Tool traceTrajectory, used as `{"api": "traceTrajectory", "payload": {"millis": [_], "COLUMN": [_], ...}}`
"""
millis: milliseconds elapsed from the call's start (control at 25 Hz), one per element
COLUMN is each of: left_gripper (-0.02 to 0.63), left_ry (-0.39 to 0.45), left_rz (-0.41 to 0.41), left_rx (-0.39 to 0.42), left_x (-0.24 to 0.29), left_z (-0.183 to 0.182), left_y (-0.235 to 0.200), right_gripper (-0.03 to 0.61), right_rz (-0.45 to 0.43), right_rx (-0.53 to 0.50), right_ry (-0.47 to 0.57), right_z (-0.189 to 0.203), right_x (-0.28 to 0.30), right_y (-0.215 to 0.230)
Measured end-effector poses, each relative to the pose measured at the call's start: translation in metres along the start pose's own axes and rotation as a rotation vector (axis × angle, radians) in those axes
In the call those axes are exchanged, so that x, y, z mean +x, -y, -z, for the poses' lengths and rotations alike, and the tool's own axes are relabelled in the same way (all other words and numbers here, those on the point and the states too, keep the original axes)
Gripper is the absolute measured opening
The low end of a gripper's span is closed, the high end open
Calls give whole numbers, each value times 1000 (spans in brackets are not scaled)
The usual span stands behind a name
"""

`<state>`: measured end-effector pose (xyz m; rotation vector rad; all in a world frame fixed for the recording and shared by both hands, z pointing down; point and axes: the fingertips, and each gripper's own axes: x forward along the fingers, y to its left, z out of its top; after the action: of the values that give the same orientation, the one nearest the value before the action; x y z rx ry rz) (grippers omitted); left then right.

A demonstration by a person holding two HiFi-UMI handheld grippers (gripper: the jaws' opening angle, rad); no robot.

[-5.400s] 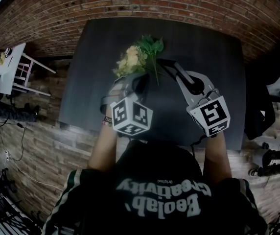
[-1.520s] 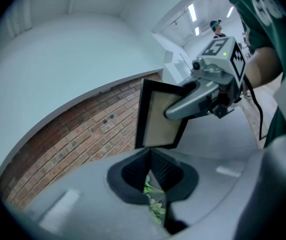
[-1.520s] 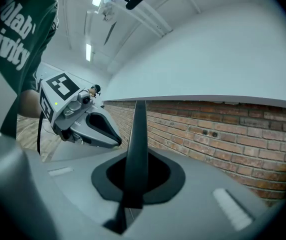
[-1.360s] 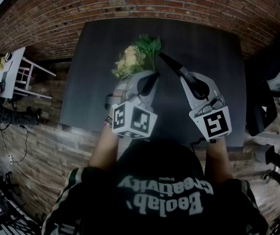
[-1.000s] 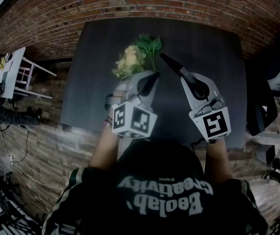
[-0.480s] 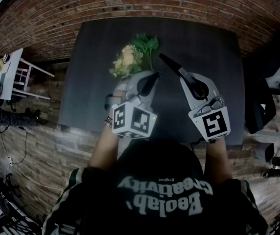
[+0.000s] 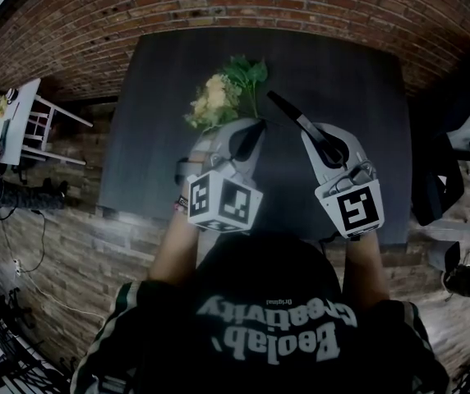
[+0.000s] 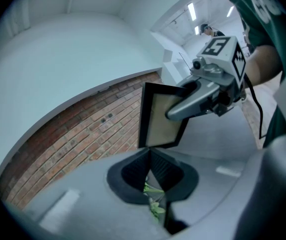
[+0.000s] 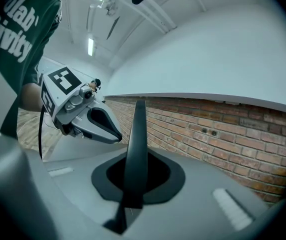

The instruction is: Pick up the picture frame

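Note:
The picture frame [image 8: 158, 116] is black with a pale beige inside. It hangs in the air above the dark table [image 7: 342, 80], and my right gripper [image 7: 305, 125] is shut on its edge. In the right gripper view the frame [image 9: 135, 144] stands edge-on between the jaws of the right gripper [image 9: 133, 180]. My left gripper [image 7: 254, 130] is just left of it, shut on the green stems [image 8: 154, 207] of a bunch of yellow flowers [image 7: 217, 98]. The flower heads rest over the table's middle. The two grippers are close together but apart.
A brick wall runs behind the table. A white chair [image 7: 23, 120] stands to the left on the brick-patterned floor. A dark chair [image 7: 434, 189] stands to the right. The table's near edge is just below both grippers.
Both grippers keep their places and their grips over the last second. Since the earliest frame the right gripper has tilted slightly with the frame.

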<state>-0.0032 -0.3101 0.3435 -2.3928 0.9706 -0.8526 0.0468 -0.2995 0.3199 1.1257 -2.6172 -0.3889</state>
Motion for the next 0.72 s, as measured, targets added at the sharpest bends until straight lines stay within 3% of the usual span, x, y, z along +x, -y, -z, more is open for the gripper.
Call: {"api": "traceTrajectory", "payload": {"millis": [720], "left_gripper": [3], "left_ry": [-8], "left_rz": [21], "left_rx": [14], "left_x": [-2], "left_z": [0], "left_y": [9], "right_gripper": [17], "right_rz": [-33], "right_rx": [-18], "right_ry": [-21], "right_z": [5], "right_x": [-1], "right_y": [-10]}}
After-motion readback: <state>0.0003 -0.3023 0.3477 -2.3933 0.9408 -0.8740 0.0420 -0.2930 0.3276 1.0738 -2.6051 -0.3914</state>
